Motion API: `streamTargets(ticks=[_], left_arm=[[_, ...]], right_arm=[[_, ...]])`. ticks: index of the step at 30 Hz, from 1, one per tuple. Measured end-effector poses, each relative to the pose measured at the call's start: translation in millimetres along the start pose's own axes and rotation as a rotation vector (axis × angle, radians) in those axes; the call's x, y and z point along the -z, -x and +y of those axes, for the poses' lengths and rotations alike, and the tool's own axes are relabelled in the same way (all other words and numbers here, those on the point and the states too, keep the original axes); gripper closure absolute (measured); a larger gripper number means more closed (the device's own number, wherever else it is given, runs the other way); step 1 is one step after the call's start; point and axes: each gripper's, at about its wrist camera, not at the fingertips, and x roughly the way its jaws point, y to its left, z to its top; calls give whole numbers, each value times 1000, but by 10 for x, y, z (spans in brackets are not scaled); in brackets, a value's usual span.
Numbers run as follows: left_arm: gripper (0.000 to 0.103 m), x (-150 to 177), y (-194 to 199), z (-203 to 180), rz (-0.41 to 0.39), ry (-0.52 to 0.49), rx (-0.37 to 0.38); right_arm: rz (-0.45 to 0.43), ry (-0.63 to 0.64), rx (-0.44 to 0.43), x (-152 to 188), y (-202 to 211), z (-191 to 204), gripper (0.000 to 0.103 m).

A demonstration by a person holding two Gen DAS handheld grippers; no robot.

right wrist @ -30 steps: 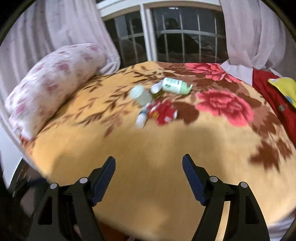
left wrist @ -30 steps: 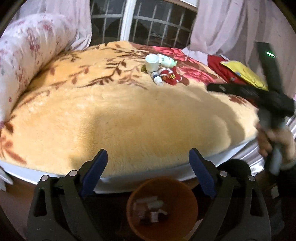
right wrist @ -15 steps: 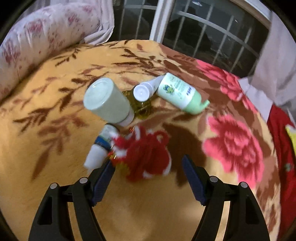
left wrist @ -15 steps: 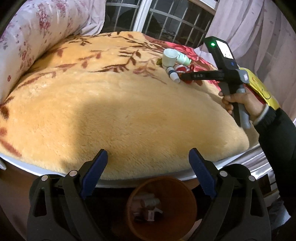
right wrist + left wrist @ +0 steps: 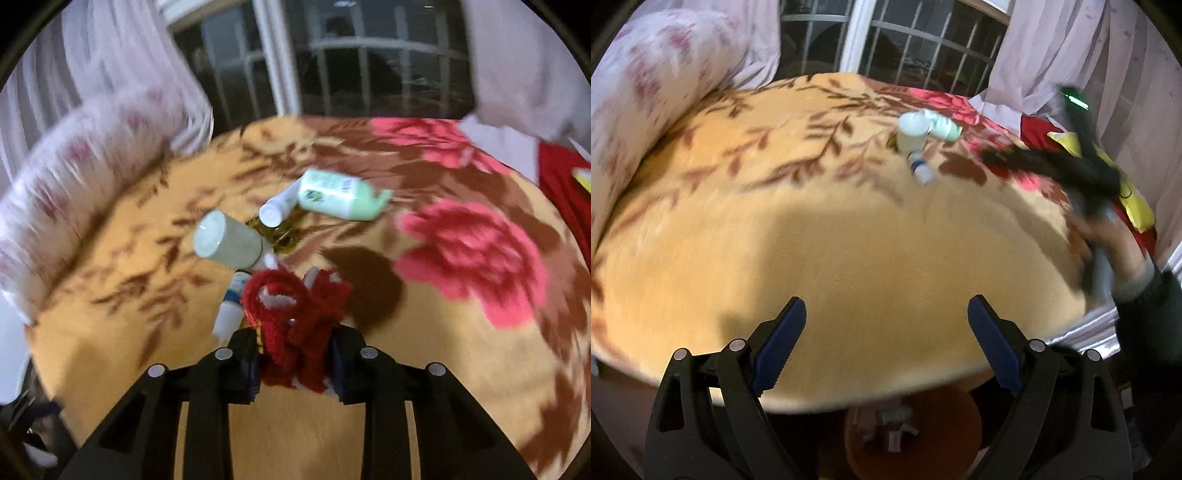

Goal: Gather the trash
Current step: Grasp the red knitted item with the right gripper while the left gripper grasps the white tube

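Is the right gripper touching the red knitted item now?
Touching. The right wrist view shows the right gripper closed on the red knitted item, with yarn pressed against both fingers.

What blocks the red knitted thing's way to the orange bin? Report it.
Nothing visible. The right tool is shut on the red knitted item. The orange bin sits open-topped below the bed's near edge, with only bare blanket between; the open left tool hovers above it.

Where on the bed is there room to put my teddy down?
The wide plain yellow stretch of blanket between the left gripper and the bottles is bare. Farther back it is crowded: white cup, green bottle, small tubes.
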Motion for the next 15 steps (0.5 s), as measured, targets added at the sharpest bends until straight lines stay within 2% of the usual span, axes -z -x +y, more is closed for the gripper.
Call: streamTargets(ticks=[3,7,9,11,14,15], left_arm=[[16,-356,-265,-94,4,11,8],[16,-767,-793,-196,60,71,35],[16,-930,-1055,-252,81,109,20],[16,-1046,-1258,-299,94,123,-13],[16,-1217,-1574,-357,118,144,-115],[17,-1241,-1628,-355,132,156,-120]], right_arm=[[-51,-56,16,261,368,-145,73],[-84,-123,21,587,666,-302,72],[-97,-151,26,714,760,-355,72],[-111,-175,37,856,856,-425,72],[-123,-194,43,1017,956,-479,71],[-126,-200,44,1050,970,-497,71]])
